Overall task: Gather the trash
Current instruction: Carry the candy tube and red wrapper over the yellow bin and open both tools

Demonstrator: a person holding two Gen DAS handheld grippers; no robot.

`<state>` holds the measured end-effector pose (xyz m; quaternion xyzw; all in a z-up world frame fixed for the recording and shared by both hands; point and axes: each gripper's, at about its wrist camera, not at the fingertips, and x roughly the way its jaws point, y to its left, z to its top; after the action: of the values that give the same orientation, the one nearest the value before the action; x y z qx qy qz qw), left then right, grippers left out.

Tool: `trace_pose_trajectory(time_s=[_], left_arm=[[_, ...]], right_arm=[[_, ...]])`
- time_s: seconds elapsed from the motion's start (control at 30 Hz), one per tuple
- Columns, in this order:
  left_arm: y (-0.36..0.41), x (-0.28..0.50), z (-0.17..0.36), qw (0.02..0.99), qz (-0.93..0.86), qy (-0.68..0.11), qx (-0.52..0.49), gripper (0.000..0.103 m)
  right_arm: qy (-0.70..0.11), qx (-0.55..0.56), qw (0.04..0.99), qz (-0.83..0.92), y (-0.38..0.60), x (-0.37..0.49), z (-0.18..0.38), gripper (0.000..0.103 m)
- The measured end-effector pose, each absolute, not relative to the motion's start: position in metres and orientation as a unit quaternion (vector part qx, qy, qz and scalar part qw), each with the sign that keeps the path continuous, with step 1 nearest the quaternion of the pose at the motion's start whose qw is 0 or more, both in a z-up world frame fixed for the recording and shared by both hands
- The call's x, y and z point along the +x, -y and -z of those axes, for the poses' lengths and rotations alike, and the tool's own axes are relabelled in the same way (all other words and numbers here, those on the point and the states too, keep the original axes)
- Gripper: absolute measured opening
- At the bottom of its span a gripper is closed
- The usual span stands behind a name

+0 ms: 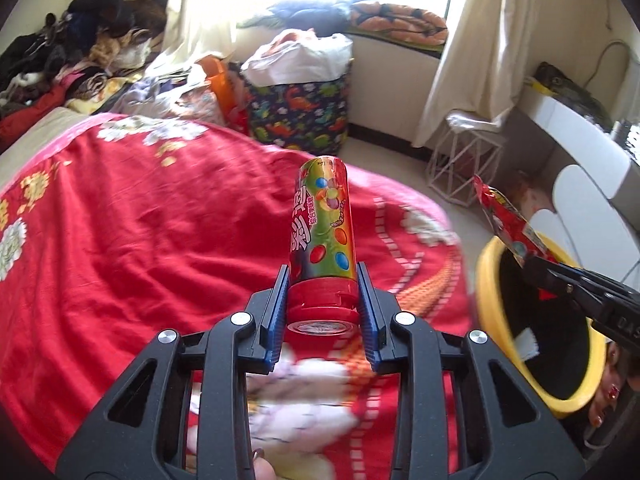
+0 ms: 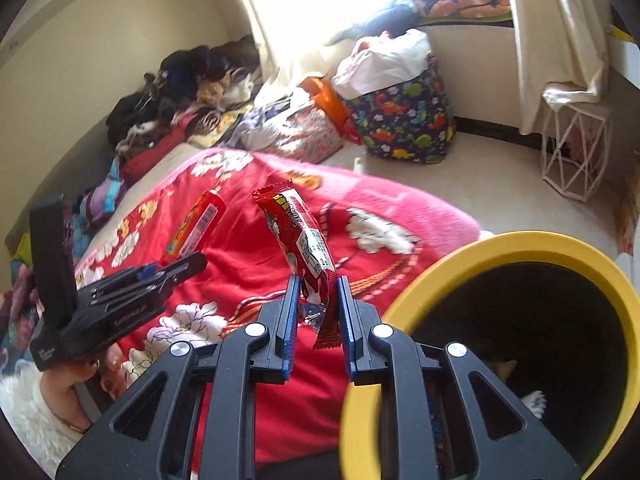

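1. The left gripper (image 1: 322, 312) is clamped on a candy tube (image 1: 322, 228), its blue pads pressed against the red cap end. The tube stands up and away from the claw, in the middle of the left wrist view, above the red floral blanket (image 1: 140, 220).

2. The right gripper (image 2: 318, 312) pinches a red snack wrapper (image 2: 300, 232) by its lower crimped end, jaws drawn in narrow. The wrapper rises crookedly toward the centre of the right wrist view.

3. The yellow bin (image 2: 520, 244) fills the lower right of the right wrist view, its dark mouth open, with something pale lying at the bottom. In the left wrist view it sits at the right edge, and the wrapper hangs at its rim there.

4. To my eye the picking-up is done for both pieces and the step in hand is the carry to the bin. The wrapper is nearest; the tube is over the blanket, left of the rim.

5. Next, I would judge, the right claw needs to come over the mouth and let go so the wrapper falls inside. The left must then swing rightward until the tube clears the rim before releasing.

6. Both claws converge on one opening, so they could crowd each other; going one at a time looks safer.
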<state>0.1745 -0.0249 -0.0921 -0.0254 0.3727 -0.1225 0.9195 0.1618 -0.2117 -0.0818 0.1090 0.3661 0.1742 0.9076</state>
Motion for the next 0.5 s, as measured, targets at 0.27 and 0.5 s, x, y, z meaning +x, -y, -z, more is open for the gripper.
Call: trace_pose_trajectory(time_s=[0.27,0.5], left_arm=[[0.063,0.163,0.075,0.922,0.154,-0.356,-0.015,0.025],[0.089,0.157,0.07,0.919,0.176,-0.353,-0.005,0.025]], right_arm=[[-0.357,0.129,0.915,-0.137,0.255,0.142,0.081,0.018],[-0.353,0.153,0.917,-0.106,0.286,0.129,0.086,0.018]])
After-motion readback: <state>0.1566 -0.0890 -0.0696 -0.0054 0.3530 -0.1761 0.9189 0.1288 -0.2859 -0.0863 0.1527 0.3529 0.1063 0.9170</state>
